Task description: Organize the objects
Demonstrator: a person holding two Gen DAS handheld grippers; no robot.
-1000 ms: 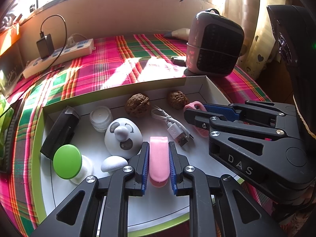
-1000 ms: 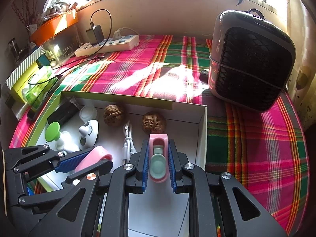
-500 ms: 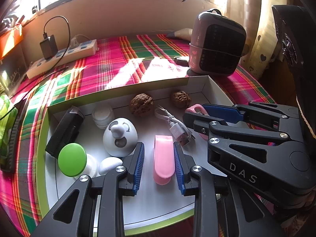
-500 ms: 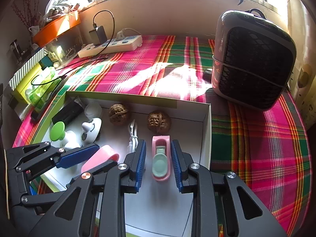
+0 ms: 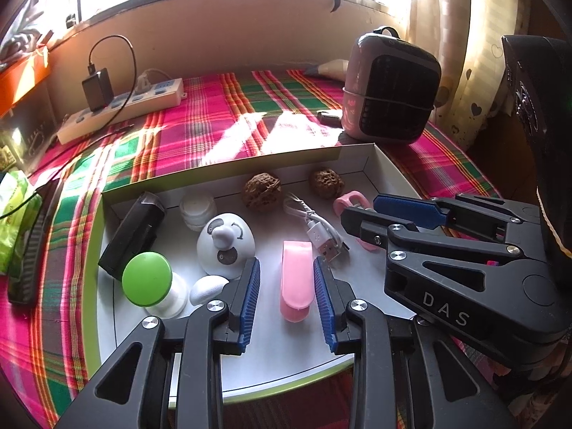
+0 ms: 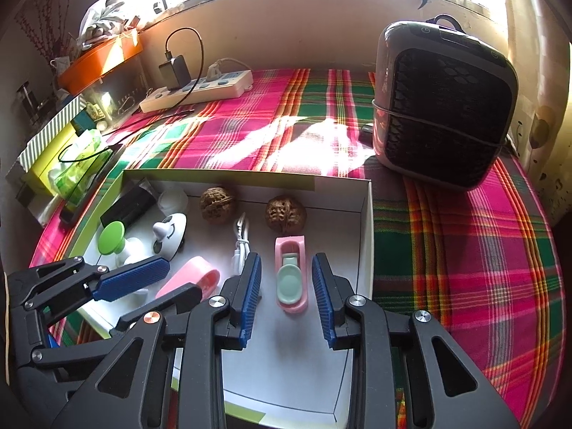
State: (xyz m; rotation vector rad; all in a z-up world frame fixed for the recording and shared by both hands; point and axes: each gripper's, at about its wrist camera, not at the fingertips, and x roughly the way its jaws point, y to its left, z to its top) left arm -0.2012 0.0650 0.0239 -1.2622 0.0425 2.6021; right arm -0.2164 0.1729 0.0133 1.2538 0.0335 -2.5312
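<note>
Shallow white box, green-edged, on plaid cloth.

Left gripper: spread wide; pink clip flat on box floor between blue pads, untouched on either side. Right gripper: likewise spread; pink clip with mint-green insert flat between pads, near right wall, clear of both.

Also boxed:
- Two walnuts along far wall, well apart.
- White USB cable, loosely bundled, between walnuts and clips.
- White dome-shaped figure with face.
- Green-capped white bottle, upright, left side.
- Small white jar; black rectangular case, leaning at left wall.
- White rounded piece, beside bottle; identity unclear.

Outside box: grey fan heater, power strip with black charger.

Handling, judged: clips light, rigid plastic, smooth-sided, likely to slip or skid under off-centre pinch. Best taken across long flat sides at mid-length, pads square. Sprung jaw probably at one end; avoided there lest opened. Not fragile.
</note>
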